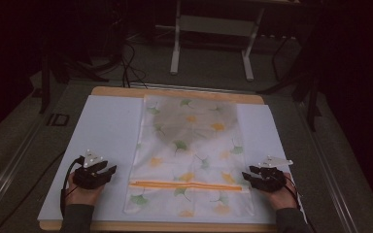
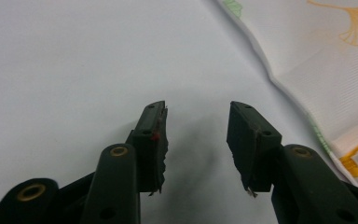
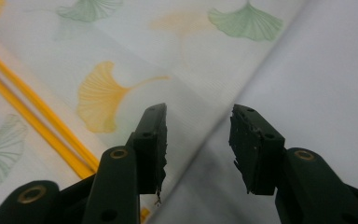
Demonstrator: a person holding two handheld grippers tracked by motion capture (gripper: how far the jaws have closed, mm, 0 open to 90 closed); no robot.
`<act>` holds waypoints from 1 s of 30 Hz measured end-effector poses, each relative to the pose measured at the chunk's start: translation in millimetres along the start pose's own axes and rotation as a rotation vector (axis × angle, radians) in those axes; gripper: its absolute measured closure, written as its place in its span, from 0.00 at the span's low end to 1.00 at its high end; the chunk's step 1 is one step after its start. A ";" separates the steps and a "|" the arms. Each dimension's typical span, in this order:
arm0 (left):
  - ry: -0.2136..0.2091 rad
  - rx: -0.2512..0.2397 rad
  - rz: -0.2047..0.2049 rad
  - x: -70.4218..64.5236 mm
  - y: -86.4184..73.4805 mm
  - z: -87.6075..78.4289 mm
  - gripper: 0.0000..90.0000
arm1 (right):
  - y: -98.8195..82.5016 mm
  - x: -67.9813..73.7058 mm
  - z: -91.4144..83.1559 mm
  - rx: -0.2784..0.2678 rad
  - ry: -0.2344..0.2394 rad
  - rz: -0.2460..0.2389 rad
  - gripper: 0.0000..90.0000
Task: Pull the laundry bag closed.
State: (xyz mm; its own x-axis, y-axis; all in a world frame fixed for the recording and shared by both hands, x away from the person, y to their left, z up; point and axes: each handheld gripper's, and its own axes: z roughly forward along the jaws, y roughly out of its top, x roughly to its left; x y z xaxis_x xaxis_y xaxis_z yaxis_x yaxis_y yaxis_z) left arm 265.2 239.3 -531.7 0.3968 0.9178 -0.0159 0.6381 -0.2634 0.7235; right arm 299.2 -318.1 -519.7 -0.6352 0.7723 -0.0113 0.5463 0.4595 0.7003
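The left hand-held gripper (image 1: 108, 171) could skid over the white sheet (image 1: 104, 131) and shove the cloth's edge into a ridge rather than get a jaw under it, since the ginkgo-print cloth (image 1: 189, 155) lies flat and thin on the tabletop (image 1: 121, 91). It rests low just beside the cloth's left edge, jaws spread with nothing between them, pointing inward, the forearm coming in from the bottom. The cloth sits in the middle, its orange zipper (image 1: 187, 185) near the person's side. At the right, the right hand-held gripper (image 1: 246, 178) straddles the cloth's right edge, jaws also spread and empty; a bite there could catch one layer alone or snag the zipper end, and uneven lifts would skew the cloth
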 end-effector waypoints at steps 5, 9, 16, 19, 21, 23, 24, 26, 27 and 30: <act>-0.012 0.012 0.006 0.0 0.6 0.8 0.63 | 8.3 4.8 2.5 0.020 0.030 -0.049 0.62; -0.024 0.009 0.019 -1.1 1.3 0.9 0.63 | 15.2 10.0 4.3 0.033 0.039 -0.080 0.61; -0.032 0.005 0.034 -2.2 0.9 0.4 0.64 | 27.0 17.4 5.8 0.038 0.057 -0.105 0.57; -0.031 0.002 0.041 -2.3 0.8 0.2 0.64 | 31.2 20.5 7.8 0.043 0.063 -0.120 0.56; -0.034 0.001 0.043 -2.2 0.8 0.0 0.64 | 33.0 21.9 8.8 0.045 0.063 -0.128 0.56; -0.040 -0.006 0.047 -2.5 1.6 -1.0 0.63 | 36.6 24.9 10.7 0.050 0.071 -0.139 0.55; -0.041 -0.007 0.046 -2.8 1.8 -1.3 0.63 | 38.0 26.3 11.8 0.058 0.079 -0.147 0.55; -0.044 -0.010 0.052 -3.2 2.1 -1.9 0.62 | 39.9 28.7 13.9 0.080 0.083 -0.167 0.55; -0.044 -0.010 0.052 -3.2 2.1 -1.9 0.61 | 39.9 28.7 13.9 0.080 0.083 -0.167 0.55; -0.040 -0.029 0.034 -1.3 2.3 -3.6 0.60 | 42.2 32.8 17.0 0.089 0.099 -0.189 0.58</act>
State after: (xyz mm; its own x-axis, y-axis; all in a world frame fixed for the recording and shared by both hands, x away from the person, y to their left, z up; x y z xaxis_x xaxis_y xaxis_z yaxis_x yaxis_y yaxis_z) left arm 263.8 238.6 -527.6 0.4447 0.8955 -0.0182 0.6044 -0.2850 0.7439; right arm 310.7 -266.0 -502.7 -0.7787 0.6242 -0.0633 0.4557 0.6321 0.6267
